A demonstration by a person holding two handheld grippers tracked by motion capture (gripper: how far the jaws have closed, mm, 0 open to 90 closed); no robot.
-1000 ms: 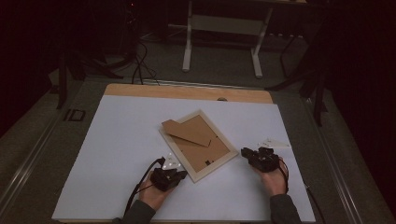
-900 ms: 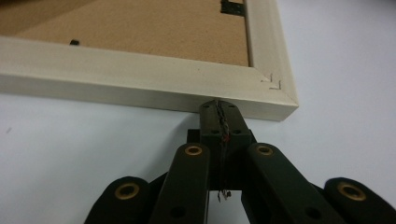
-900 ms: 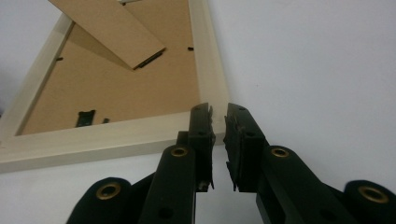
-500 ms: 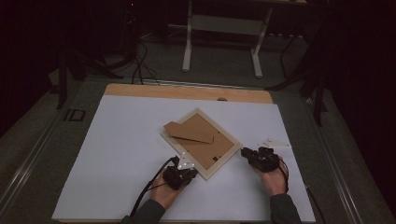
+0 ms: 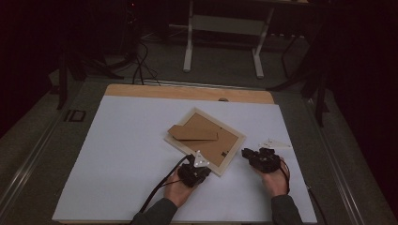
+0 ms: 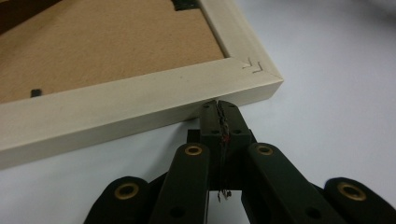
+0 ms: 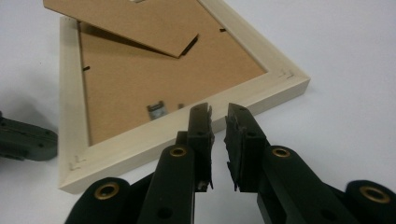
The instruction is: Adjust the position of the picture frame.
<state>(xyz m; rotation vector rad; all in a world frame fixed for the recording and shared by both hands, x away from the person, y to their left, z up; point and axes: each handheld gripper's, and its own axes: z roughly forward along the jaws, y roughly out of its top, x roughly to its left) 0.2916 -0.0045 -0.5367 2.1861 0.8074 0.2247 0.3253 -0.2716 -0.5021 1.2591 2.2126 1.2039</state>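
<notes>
Your left gripper has slid across the surface since a second ago, from the open white area off the frame's near-left side to the frame's near corner, where its tip now meets the wood. The picture frame has turned slightly with it, while your right gripper has kept its place just off the frame's right-hand near edge.

In the left gripper view, your left gripper has its jaws pressed together with nothing between them, the tips against the frame's outer side close to a stapled corner. In the right gripper view, your right gripper holds its jaws a narrow gap apart, empty, just short of the frame's rail.

The frame lies face down, askew, near the middle of the surface, towards its near edge. Its cardboard stand is lifted off the backing.
</notes>
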